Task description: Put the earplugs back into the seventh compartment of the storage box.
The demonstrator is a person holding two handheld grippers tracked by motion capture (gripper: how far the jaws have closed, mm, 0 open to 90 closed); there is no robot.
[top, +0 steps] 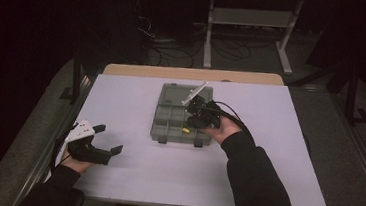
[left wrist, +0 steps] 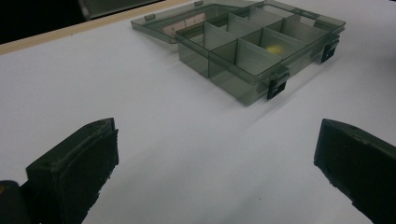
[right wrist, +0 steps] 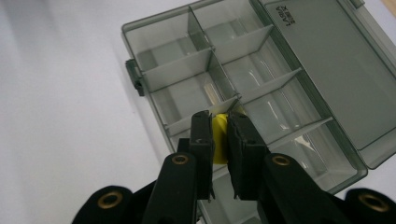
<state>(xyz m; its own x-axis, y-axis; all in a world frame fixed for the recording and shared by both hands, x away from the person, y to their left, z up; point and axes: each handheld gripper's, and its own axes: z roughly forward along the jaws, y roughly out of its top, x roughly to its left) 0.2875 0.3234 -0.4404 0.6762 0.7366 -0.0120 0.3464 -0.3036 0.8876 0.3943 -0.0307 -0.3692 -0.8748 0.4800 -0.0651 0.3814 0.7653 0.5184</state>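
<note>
A smoky grey organiser box [top: 157, 126] with several compartments lies mid-table, its lid folded flat on the far side. My right gripper [top: 194, 118] hovers over the box's right half, pointing down into it. In the right gripper view its jaws [right wrist: 220, 128] are shut on a small yellow piece [right wrist: 219, 140] above the compartments [right wrist: 187, 70]. Another small yellow piece [top: 186, 130] lies in a front compartment, also seen from the left gripper view as a yellow piece [left wrist: 273, 48]. My left gripper [top: 107, 138] rests at the table's front left, open and with nothing between its fingers [left wrist: 74, 168].
The white tabletop [top: 276, 156] has free room around the box. Two dark latches [left wrist: 275, 86] hang on the box's front wall. Beyond the far edge are a wooden strip [top: 193, 74], floor cables and a metal stand [top: 248, 18].
</note>
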